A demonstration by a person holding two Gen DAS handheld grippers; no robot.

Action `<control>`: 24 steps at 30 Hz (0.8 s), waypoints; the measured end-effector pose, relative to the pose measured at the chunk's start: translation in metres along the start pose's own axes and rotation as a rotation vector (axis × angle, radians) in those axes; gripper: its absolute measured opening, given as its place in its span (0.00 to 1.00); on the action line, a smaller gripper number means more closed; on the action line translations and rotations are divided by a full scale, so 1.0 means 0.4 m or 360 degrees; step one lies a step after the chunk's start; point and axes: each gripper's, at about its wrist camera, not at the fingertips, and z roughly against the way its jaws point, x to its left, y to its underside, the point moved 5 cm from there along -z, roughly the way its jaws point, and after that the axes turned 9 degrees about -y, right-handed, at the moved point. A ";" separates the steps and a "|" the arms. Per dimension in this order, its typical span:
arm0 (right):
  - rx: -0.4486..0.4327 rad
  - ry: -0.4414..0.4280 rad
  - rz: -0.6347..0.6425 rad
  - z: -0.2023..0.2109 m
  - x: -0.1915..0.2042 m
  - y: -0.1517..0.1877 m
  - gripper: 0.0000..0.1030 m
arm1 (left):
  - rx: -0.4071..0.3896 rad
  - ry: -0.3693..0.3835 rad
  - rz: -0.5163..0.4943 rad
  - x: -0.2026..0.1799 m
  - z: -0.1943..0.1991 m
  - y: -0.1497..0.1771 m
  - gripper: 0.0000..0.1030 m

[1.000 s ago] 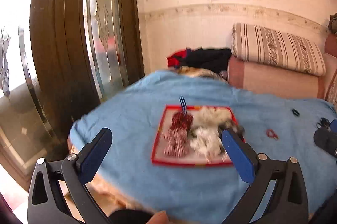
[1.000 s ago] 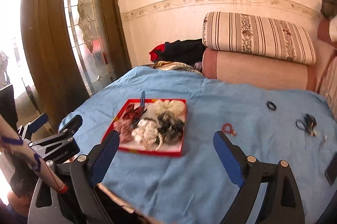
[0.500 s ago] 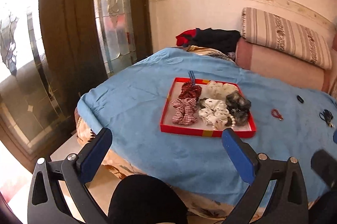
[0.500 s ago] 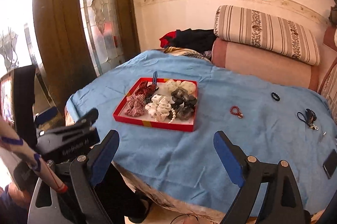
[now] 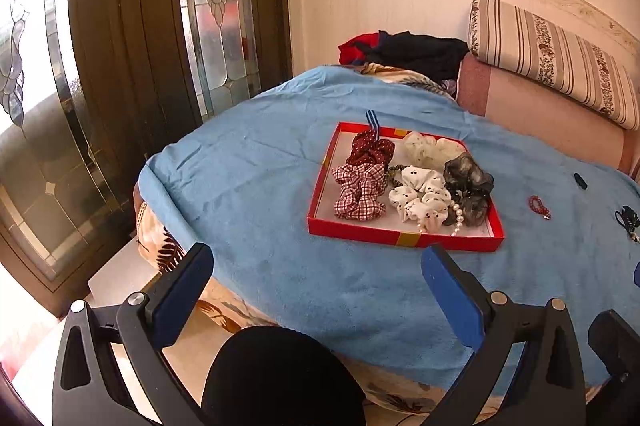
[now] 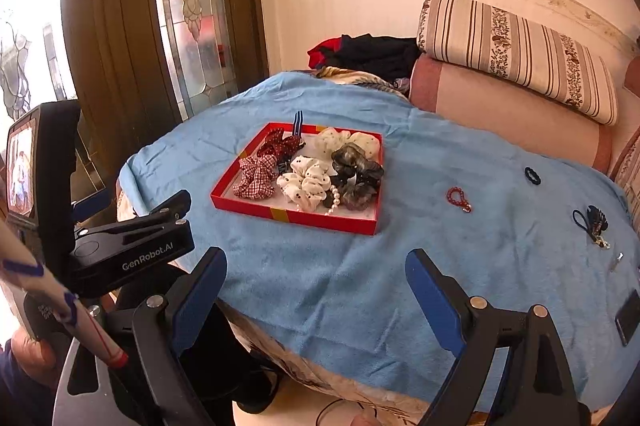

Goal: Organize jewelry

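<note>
A red tray (image 5: 400,237) (image 6: 294,216) sits on a blue cloth (image 5: 260,186) and holds several scrunchies, a string of pearls (image 5: 457,220) and a blue striped ribbon (image 5: 373,122). Loose on the cloth to its right lie a red bead bracelet (image 6: 457,197) (image 5: 539,205), a black hair tie (image 6: 532,176) and a black tasselled piece (image 6: 592,222). My left gripper (image 5: 316,290) is open and empty, back from the table's near edge. My right gripper (image 6: 316,290) is open and empty, also short of the edge. The left gripper's body (image 6: 132,246) shows at the left of the right wrist view.
A dark phone (image 6: 629,318) lies at the cloth's right edge. A sofa with a striped cushion (image 6: 516,54) stands behind the table, with dark clothes (image 6: 372,54) piled beside it. A wooden glazed door (image 5: 140,46) is on the left. A dark knee (image 5: 280,374) sits below the left gripper.
Both grippers have pulled back from the table and away from the tray, which looks smaller and farther. Both stay open and empty.
</note>
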 end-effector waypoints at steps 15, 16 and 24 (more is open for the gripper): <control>0.0022 -0.0004 -0.0025 -0.013 -0.011 0.002 0.91 | -0.0002 -0.0007 0.0005 0.003 -0.005 -0.001 1.00; 0.0022 -0.0005 -0.0025 -0.013 -0.011 0.003 0.91 | -0.0004 -0.0011 0.0007 0.004 -0.005 -0.002 1.00; 0.0026 -0.0002 -0.0031 -0.014 -0.012 0.005 0.91 | -0.0007 -0.0021 -0.0001 0.007 -0.007 -0.004 1.00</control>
